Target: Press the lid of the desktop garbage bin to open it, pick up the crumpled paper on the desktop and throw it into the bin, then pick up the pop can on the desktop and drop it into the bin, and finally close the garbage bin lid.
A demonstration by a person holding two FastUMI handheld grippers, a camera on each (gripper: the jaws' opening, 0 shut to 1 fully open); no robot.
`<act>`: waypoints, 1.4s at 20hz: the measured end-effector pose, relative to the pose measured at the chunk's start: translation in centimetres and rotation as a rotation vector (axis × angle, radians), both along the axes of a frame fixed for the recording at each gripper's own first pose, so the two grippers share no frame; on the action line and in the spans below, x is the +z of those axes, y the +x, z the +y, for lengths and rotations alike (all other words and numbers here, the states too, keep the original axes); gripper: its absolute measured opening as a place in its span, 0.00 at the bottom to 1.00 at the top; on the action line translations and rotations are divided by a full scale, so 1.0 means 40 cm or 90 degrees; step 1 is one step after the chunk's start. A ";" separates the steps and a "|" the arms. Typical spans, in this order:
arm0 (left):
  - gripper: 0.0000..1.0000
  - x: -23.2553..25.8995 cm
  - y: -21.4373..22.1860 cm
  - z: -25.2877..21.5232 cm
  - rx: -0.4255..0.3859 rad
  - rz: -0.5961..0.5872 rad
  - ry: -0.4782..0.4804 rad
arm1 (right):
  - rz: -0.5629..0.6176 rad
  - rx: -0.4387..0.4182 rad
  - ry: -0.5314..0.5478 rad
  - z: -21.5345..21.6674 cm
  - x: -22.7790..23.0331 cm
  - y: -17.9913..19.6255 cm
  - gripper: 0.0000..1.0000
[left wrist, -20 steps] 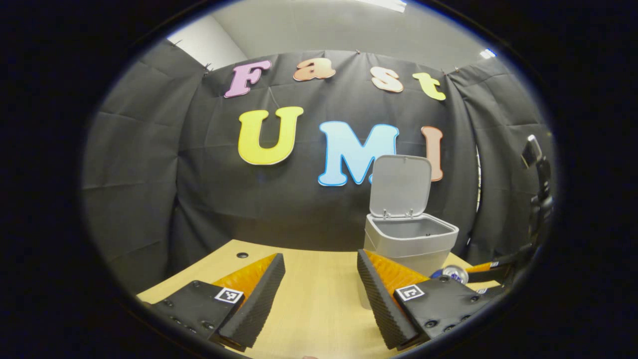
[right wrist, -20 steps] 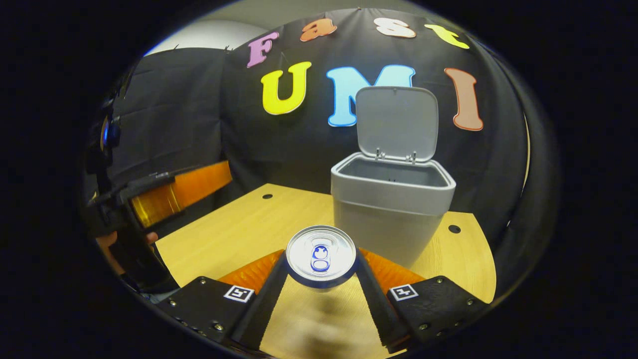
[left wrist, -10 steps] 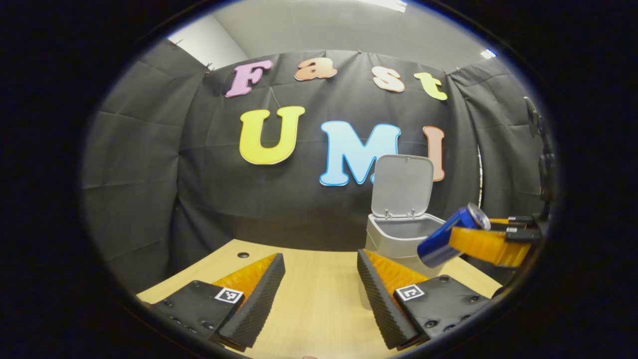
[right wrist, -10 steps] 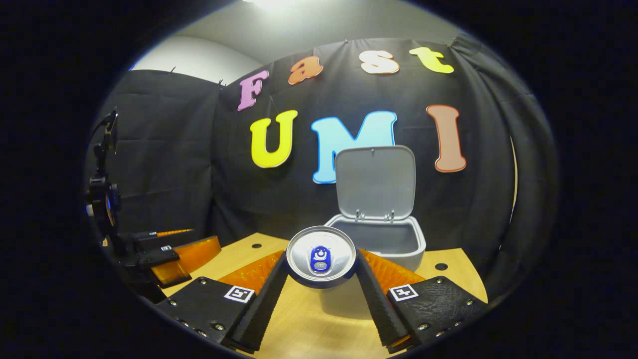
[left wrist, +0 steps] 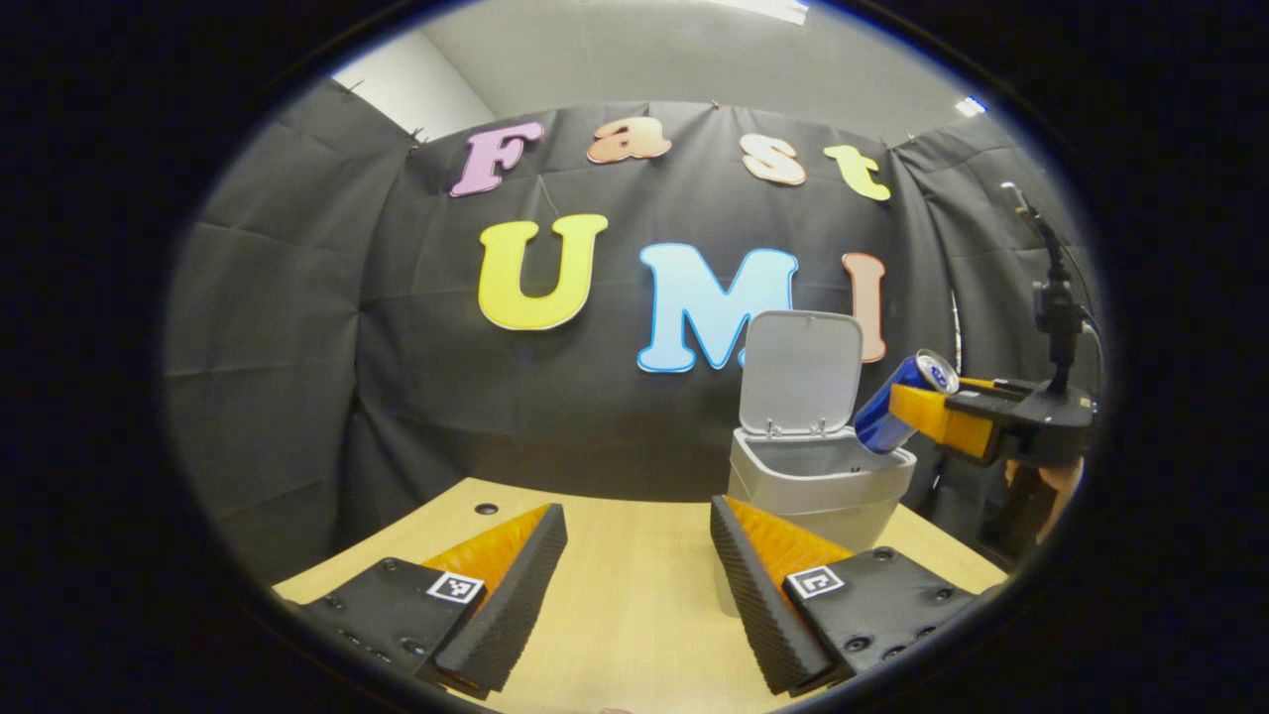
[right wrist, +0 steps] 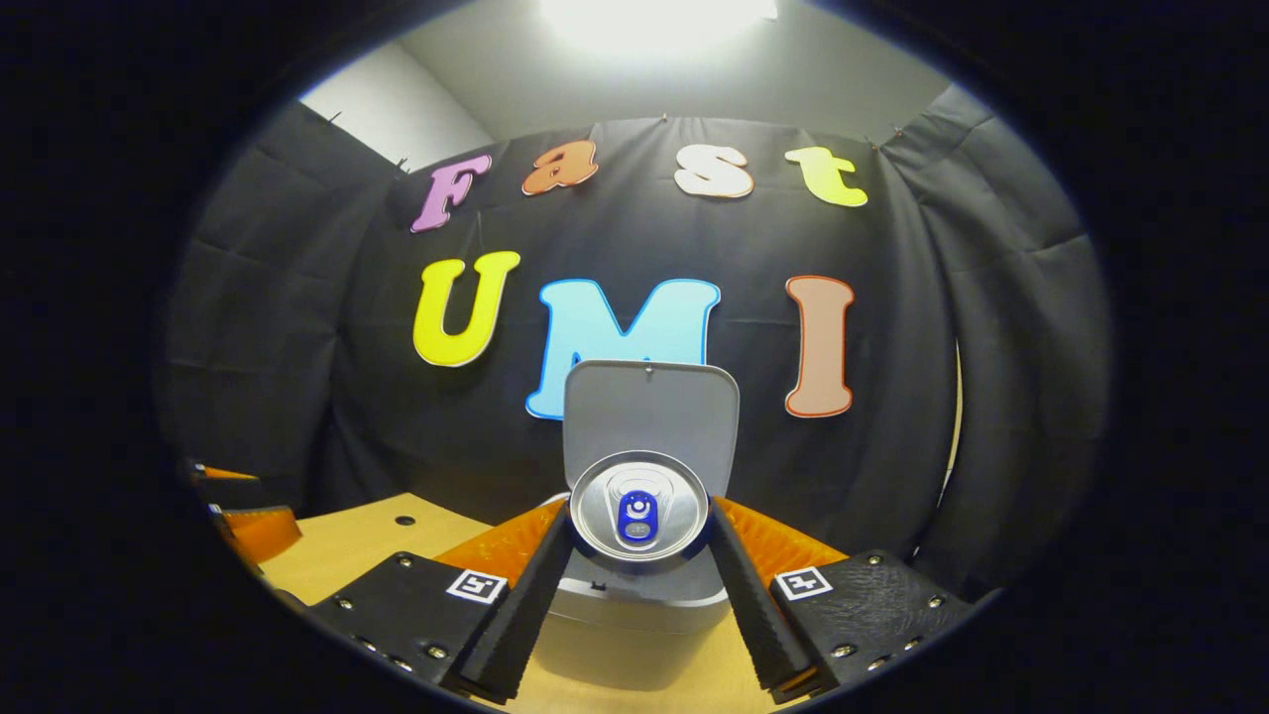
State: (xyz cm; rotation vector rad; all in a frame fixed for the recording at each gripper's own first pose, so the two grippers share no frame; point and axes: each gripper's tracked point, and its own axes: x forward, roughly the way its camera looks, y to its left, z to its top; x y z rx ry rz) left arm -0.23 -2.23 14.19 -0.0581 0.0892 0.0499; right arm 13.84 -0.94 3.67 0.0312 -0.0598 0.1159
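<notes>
Right gripper (right wrist: 639,540) rose, clamping blue pop can (right wrist: 639,506), tilted above open grey bin (left wrist: 818,476); left gripper (left wrist: 634,585) gaped, empty.

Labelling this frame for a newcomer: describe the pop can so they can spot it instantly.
Find the grey bin at the far end of the wooden desk, its lid standing open. Above its rim, the right tool clamps a tilted blue pop can with a silver top, the only cylinder here.

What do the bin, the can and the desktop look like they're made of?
Bin: likely matte grey plastic, smooth moulded walls and hinged lid.
Can: metal, probably aluminium, shiny top with pull tab, glossy blue side.
Desktop: pale wood-grain surface, possibly laminate.
</notes>
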 end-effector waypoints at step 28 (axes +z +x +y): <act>0.96 0.006 0.006 0.024 -0.033 -0.011 0.004 | 0.005 -0.042 -0.043 0.001 0.112 0.078 0.91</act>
